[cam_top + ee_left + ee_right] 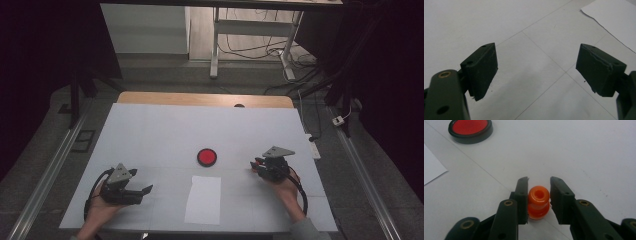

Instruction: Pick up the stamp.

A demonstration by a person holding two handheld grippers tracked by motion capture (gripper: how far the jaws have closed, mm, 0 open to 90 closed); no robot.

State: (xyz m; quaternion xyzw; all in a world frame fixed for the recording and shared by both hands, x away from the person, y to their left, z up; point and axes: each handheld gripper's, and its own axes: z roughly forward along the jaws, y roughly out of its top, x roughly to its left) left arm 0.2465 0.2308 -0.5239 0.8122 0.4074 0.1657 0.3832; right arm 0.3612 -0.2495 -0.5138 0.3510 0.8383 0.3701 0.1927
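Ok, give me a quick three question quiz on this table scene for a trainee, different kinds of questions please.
1. True or false: the left tongs are closed on the white paper sheet.
2. What do the right tongs grip? A) a black cable B) an orange spool-shaped piece C) a pen
3. Fill in: the round black dish holds a ___ pad.

Key:
1. False; they stand open over the bare table.
2. B, the orange spool-shaped piece.
3. Red.
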